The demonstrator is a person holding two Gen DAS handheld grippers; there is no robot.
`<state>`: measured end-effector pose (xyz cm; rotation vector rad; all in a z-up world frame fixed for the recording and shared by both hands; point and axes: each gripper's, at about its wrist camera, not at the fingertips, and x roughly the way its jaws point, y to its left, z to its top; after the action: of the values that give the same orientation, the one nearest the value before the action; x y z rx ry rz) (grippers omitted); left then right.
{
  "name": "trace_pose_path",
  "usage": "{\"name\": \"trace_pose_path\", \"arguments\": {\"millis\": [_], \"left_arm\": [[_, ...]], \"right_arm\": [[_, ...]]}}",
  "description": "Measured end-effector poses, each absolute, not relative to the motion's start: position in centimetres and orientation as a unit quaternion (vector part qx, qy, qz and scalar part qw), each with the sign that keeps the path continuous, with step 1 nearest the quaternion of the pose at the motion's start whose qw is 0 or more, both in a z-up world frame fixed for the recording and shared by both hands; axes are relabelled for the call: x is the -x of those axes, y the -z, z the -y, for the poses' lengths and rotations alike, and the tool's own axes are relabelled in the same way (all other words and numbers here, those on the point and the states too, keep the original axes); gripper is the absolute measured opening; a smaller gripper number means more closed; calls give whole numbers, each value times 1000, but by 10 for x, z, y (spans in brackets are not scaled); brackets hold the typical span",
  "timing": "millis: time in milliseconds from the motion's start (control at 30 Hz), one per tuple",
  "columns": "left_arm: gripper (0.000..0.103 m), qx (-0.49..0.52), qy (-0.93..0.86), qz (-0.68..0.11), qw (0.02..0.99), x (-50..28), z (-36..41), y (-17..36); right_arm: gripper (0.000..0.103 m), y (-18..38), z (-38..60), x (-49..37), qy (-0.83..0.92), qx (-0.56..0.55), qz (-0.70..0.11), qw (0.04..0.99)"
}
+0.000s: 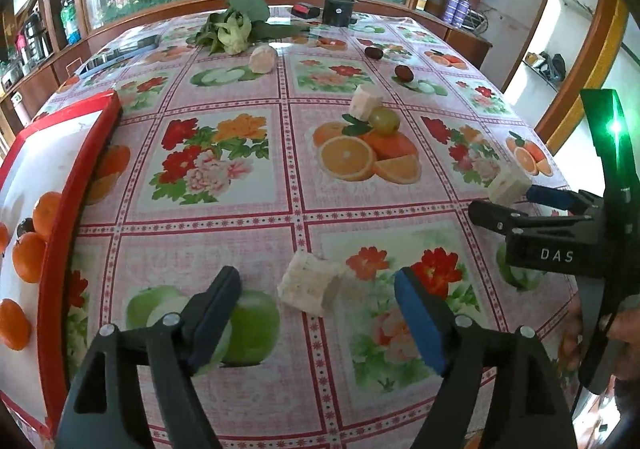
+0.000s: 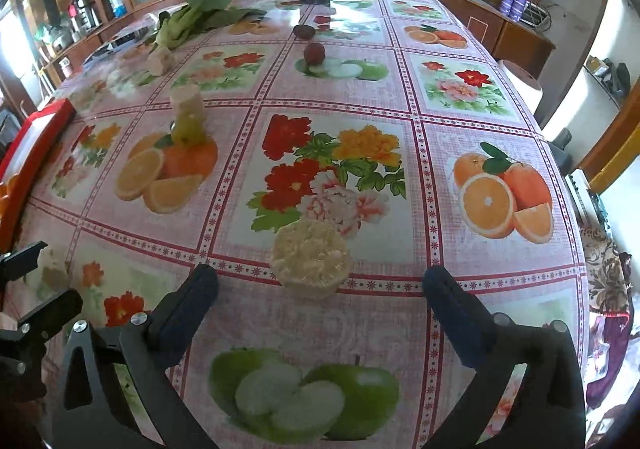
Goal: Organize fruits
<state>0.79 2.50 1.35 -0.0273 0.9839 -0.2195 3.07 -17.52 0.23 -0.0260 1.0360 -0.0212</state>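
In the left wrist view my left gripper [image 1: 318, 303] stands open just above the tablecloth. A pale cut chunk of fruit [image 1: 311, 283] lies between its fingertips, and neither pad touches it. In the right wrist view my right gripper [image 2: 320, 291] is wide open, with a pale round cut piece [image 2: 310, 257] lying just ahead of its tips, untouched. A red-rimmed white tray [image 1: 90, 173] at the left holds oranges [image 1: 28, 257] and a dark fruit [image 1: 25, 227]. Each gripper also appears at the edge of the other's view.
Farther up the fruit-patterned tablecloth lie a green fruit [image 1: 384, 120] beside a pale piece [image 1: 365, 101], two dark plums [image 1: 403, 72], another pale piece [image 1: 263, 59], leafy greens [image 1: 236, 25] and a black device [image 1: 339, 11]. The table edge is close at the right.
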Motion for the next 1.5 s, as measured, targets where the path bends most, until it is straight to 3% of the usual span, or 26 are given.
{"name": "trace_pose_path", "arguments": {"millis": [133, 200, 233, 300, 333, 367, 400, 867, 1500], "left_arm": [[82, 17, 97, -473, 876, -9, -25, -14], [76, 16, 84, -474, 876, -10, -27, -14], [74, 16, 81, -474, 877, -10, -29, -14], [55, 14, 76, -471, 879, -10, -31, -15], [50, 11, 74, -470, 879, -11, -32, -15], [36, 12, 75, -470, 879, -12, -34, -16], [26, 19, 81, -471, 878, -13, -36, -16], [26, 79, 118, -489, 861, -4, -54, -18], [26, 109, 120, -462, 872, 21, -103, -50]], "right_arm": [[103, -4, 177, -35, 6, 14, -510, 860], [95, -7, 178, -32, 5, 17, -502, 865], [83, -9, 178, -30, 2, 20, -498, 867], [62, -13, 177, -27, -11, 27, -492, 870], [42, -14, 176, -26, -18, 29, -491, 871], [28, -15, 175, -26, -26, 34, -491, 870], [28, -15, 173, -26, -30, 35, -492, 869], [28, -42, 150, -4, -69, 19, -443, 894], [28, -37, 68, -11, -131, 44, -459, 878]]}}
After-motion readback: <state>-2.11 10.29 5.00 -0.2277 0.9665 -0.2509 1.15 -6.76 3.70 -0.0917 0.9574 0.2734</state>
